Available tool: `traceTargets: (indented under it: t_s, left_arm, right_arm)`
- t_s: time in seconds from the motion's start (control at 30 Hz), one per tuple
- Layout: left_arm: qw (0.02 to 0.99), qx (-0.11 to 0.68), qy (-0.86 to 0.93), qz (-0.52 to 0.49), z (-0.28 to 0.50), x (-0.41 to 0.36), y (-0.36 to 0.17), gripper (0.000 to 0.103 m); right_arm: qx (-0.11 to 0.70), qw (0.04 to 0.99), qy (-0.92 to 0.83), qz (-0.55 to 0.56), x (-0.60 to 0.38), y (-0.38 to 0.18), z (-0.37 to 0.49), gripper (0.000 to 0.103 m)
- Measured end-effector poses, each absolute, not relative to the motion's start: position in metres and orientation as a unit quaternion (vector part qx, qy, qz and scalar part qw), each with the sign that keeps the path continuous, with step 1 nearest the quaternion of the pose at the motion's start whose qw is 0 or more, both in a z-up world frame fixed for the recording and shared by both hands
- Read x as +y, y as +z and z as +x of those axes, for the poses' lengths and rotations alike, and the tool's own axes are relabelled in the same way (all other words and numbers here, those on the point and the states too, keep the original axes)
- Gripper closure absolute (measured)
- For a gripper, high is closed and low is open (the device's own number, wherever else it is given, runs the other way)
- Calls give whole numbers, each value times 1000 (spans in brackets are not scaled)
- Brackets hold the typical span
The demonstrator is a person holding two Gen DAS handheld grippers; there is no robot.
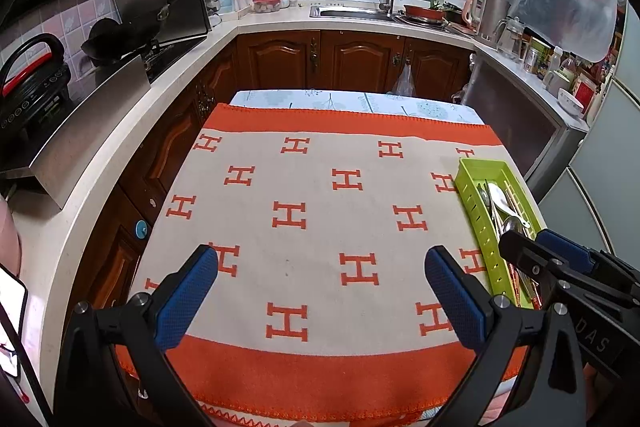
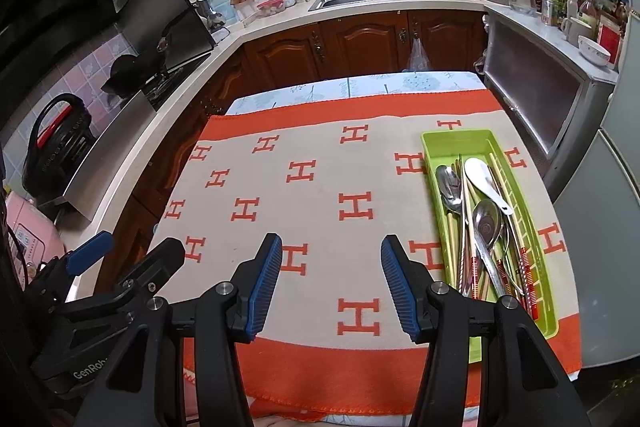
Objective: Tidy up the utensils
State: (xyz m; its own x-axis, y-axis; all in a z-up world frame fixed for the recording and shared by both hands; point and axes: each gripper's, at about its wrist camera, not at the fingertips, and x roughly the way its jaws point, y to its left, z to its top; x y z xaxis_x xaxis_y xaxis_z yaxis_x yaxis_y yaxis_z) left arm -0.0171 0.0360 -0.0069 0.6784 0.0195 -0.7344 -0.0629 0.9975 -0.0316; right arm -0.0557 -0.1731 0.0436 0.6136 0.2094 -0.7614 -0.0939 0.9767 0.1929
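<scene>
Looking down on the orange-and-cream cloth (image 2: 320,187), I see the green utensil tray (image 2: 434,143) near its right edge. Inside it lie a white ceramic spoon (image 2: 482,177), two steel spoons (image 2: 450,183), metal chopsticks (image 2: 464,219) and pale chopsticks with red-patterned ends (image 2: 524,267), all running lengthwise. My right gripper (image 2: 328,275) hangs released above bare cloth just left of the tray, nothing between its pads. My left gripper (image 1: 320,291) is likewise spread wide and empty over the cloth.

Table (image 2: 420,83) under orange-and-cream H-patterned cloth (image 2: 320,187); green utensil tray (image 2: 434,147) lying near cloth's right edge.
</scene>
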Motion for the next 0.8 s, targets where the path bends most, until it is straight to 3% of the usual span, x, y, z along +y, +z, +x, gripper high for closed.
traceTargets:
  t_s: [0.8]
  left_arm:
    - [915, 402, 22, -27, -18, 36, -7, 1]
  right_arm:
    - [433, 895, 83, 66, -174, 40, -55, 50]
